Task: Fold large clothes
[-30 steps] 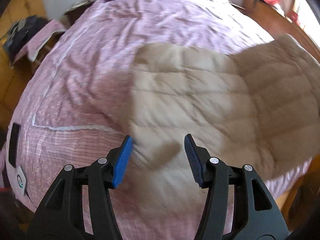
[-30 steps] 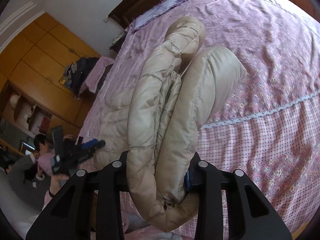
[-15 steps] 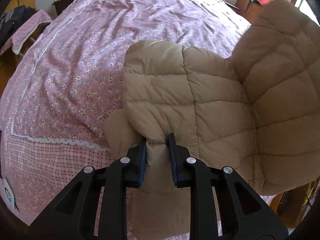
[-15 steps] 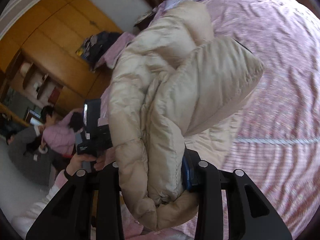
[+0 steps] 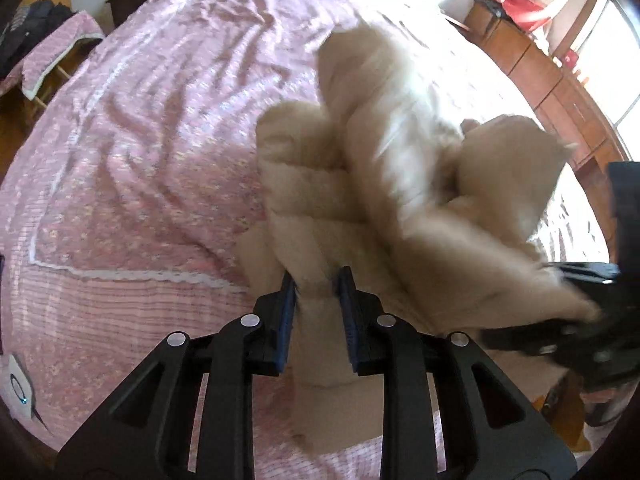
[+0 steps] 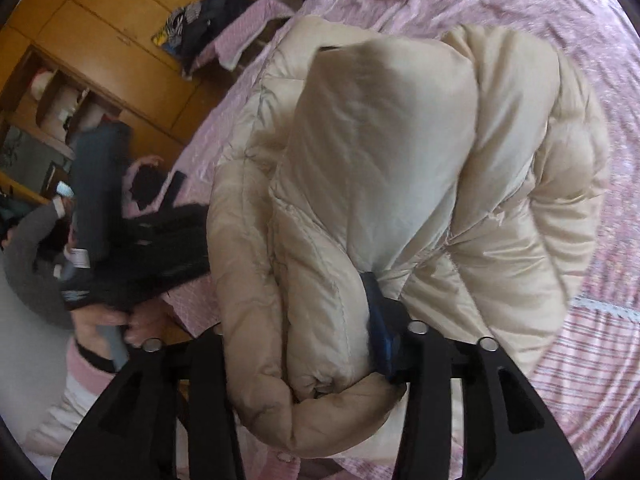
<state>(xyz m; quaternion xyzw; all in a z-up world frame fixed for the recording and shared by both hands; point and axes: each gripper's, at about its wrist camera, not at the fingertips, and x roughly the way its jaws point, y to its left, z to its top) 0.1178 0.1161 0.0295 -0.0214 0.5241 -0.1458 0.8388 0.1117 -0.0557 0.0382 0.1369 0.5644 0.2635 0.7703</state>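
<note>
My down jacket [image 6: 400,168] is quilted cloth with a slight satin sheen. The bedspread [image 5: 140,128] is matt printed cotton, creased. My grippers' fingers [image 5: 286,320] are matt black plastic with ribbed blue pads.

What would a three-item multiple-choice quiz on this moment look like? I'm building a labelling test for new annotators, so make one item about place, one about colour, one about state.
1. Where does the puffer jacket lie?
A. On a pink floral bedspread
B. On a wooden floor
C. Inside a wardrobe

2. What colour is the jacket?
A. Navy
B. Beige
C. Red

3. What are the left tongs doing?
A. Hanging open above the bed
B. Shut on a pillow
C. Shut on a fold of the jacket

Answers:
1 A, since pink flowered cloth surrounds the jacket in both views.
2 B, as the quilted fabric is beige in both views.
3 C, because beige cloth is pinched between the blue pads; the right tongs clamp a thick bundle of the jacket too.
</note>
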